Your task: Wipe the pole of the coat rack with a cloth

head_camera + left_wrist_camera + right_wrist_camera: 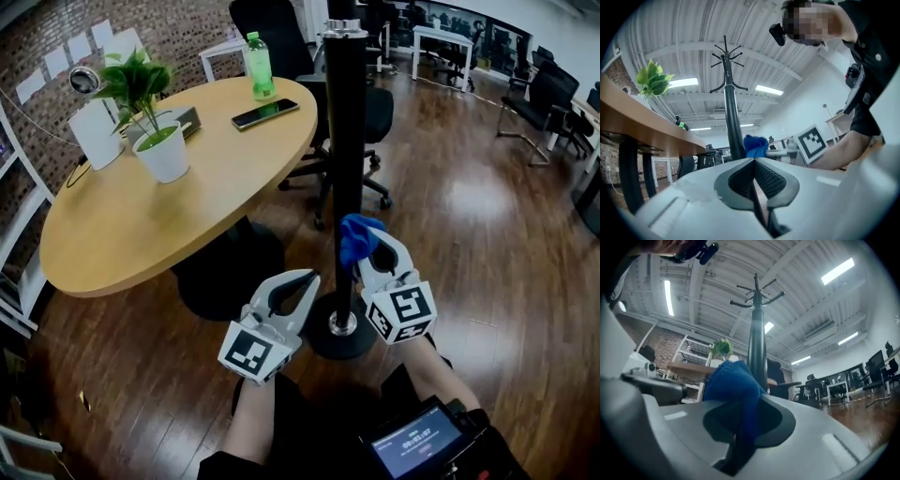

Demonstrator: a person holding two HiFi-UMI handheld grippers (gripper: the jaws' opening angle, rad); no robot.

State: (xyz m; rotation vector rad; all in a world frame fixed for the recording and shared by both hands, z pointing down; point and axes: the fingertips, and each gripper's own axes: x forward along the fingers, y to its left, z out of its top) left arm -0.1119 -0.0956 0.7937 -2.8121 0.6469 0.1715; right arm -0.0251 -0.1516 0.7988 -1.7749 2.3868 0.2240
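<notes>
**Right gripper** [367,251]: jaws clamped on a blue cloth [356,232], which bunches out beyond the tips.

**Left gripper** [302,284]: jaws together with nothing between them, held low on the other side of the pole.

**Coat rack:** its black pole [345,141] stands upright on a round base [339,326] on the wooden floor [487,216], just off the near right edge of the round table [112,244].

**Key relation:** the pole's long axis is vertical. It lies directly ahead of the right gripper and slightly to its left, with the cloth at the pole's lower part, near the base. The cloth appears to touch the pole's right side, though actual contact cannot be confirmed. The right gripper is the nearer one, so a wipe would probably run upward along the pole.
</notes>
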